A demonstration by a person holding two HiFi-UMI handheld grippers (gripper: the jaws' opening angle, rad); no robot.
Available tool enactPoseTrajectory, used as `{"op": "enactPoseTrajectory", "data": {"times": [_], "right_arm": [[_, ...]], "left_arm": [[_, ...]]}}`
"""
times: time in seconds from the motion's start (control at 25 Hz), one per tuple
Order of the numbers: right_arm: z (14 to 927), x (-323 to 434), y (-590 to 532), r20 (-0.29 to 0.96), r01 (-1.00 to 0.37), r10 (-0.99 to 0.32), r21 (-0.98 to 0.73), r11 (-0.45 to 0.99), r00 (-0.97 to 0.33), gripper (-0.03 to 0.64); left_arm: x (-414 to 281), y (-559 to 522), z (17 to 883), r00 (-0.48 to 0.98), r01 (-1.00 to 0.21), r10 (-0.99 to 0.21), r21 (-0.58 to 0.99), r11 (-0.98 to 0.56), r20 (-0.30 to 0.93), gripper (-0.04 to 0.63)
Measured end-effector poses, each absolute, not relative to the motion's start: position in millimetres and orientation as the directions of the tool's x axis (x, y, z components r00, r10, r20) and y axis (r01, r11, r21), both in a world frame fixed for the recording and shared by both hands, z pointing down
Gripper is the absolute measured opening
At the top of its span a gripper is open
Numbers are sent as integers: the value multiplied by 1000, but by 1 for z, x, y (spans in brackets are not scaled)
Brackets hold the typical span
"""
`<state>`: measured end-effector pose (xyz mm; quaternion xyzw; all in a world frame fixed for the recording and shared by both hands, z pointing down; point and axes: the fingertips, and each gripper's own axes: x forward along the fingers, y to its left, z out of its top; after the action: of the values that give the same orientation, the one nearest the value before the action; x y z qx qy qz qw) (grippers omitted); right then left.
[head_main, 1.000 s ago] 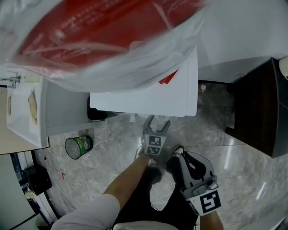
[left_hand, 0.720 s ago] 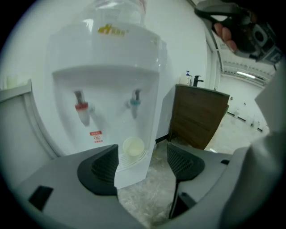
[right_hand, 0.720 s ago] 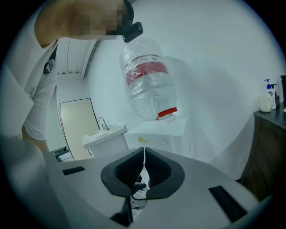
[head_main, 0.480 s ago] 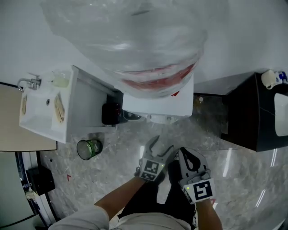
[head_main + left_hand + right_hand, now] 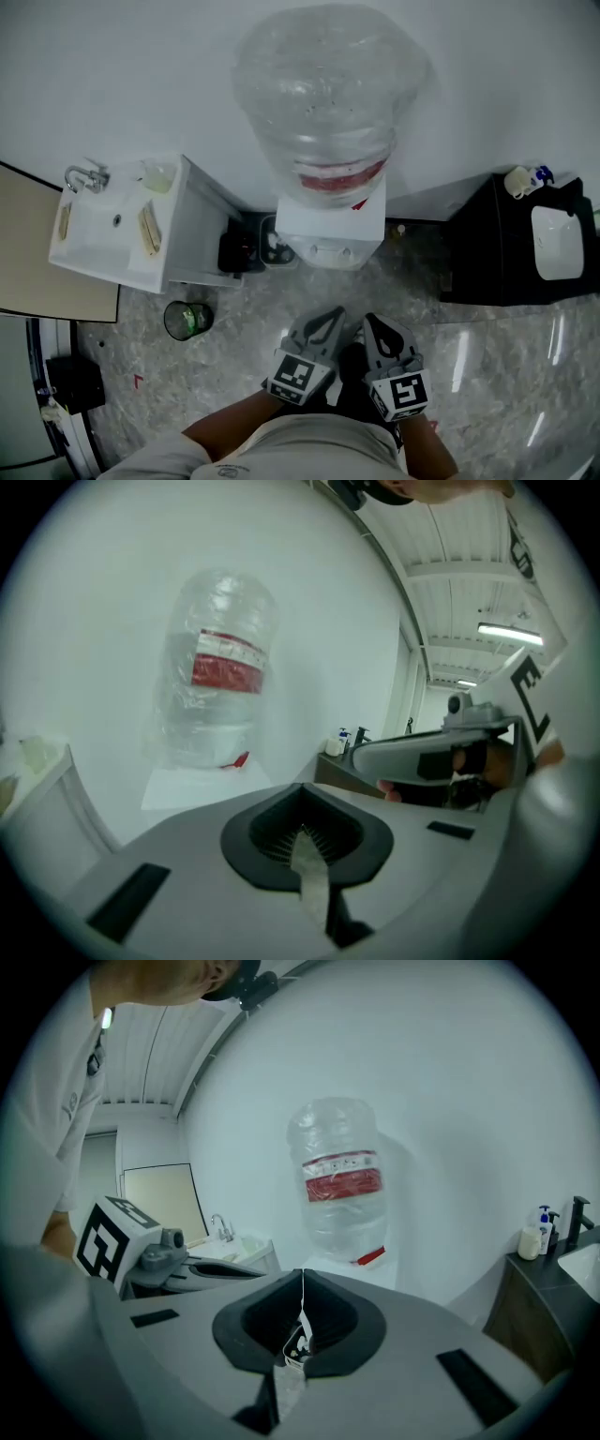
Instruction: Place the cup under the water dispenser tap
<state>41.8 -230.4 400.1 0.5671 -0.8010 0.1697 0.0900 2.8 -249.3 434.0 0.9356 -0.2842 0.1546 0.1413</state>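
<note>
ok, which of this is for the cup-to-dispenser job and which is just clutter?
Job: water dispenser, its bottle, left gripper and right gripper (both jaws shut, empty). No cup clearly visible.
Lying about: white sink, round green container on the floor, dark cabinet, soap bottles.

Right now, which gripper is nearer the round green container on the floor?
Left. The left gripper is right of the container in the head view; the right gripper is farther right still.
</note>
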Motion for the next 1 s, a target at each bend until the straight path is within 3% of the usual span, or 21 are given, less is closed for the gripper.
{"op": "enactPoseTrajectory", "data": {"times": [0.32,1.0], "right_arm": [[358,33,-205,305,-945,-896,-162,285,-322,17],[341,6,-193,293,-950,-904,-115,290,-312,17]], "left_arm": [[-9,-208,362,808,-562,-489,181,-807,330,5],[-42,-204,337,794,-594,-543,162,-788,272,5]]}}
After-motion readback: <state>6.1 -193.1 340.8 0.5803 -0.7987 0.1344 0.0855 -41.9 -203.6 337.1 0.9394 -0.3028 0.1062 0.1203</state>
